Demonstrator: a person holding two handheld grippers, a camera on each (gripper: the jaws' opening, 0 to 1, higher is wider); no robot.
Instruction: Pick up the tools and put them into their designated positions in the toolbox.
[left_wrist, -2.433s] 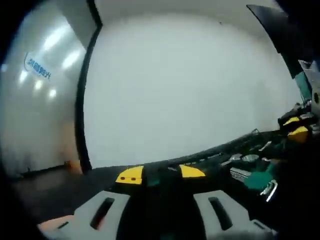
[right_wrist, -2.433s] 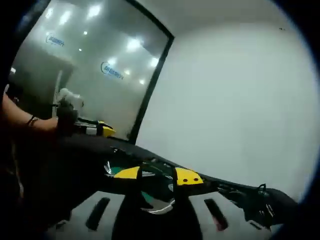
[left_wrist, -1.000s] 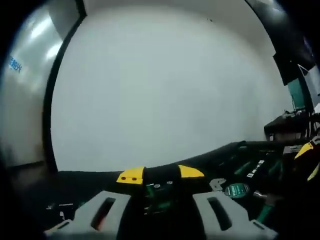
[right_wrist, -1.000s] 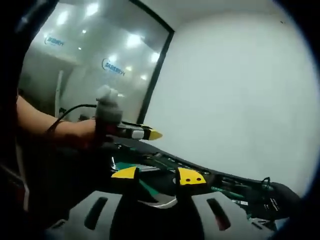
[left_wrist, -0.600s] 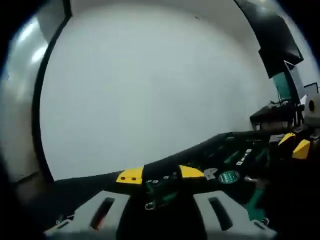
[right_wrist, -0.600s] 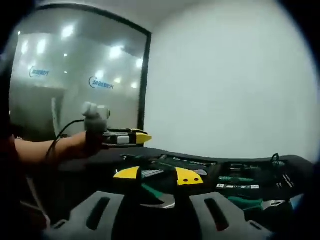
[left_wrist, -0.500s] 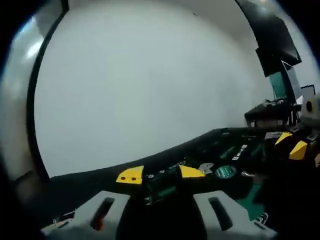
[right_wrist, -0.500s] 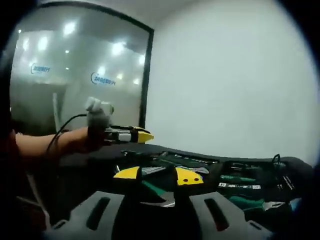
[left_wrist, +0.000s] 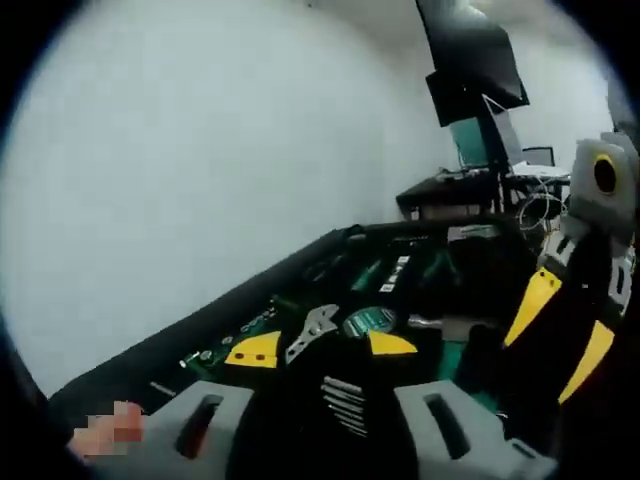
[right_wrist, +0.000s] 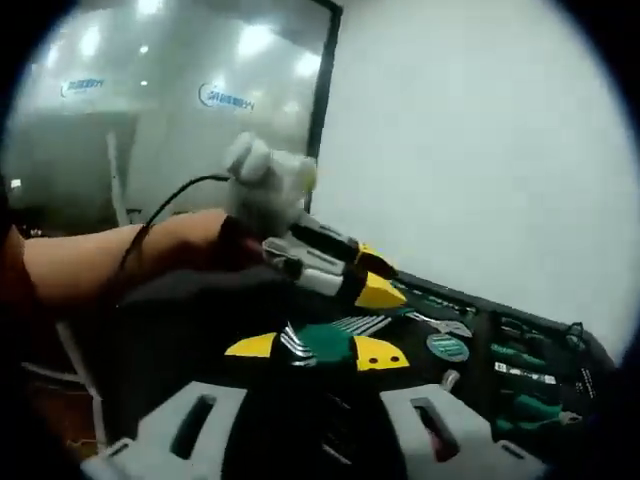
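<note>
The open black toolbox holds green-handled tools in moulded slots. My left gripper hangs open just above it, over a silver wrench and a row of hex keys, with a round tape measure beyond. My right gripper comes in from the right. In the right gripper view, the right gripper has its jaws apart, with a green hex key holder showing between the tips; whether it is gripped is unclear. The left gripper, held by a hand, points down at the box.
A white wall stands behind the toolbox. A desk with monitors and cables sits at the far right. A glass partition lies to the left. The person's forearm crosses the left side of the right gripper view.
Both grippers have tipped down and closed in over the toolbox. The left gripper now sits close in front of the right one. The green-and-silver tool seen earlier between the right jaws looks different now.
</note>
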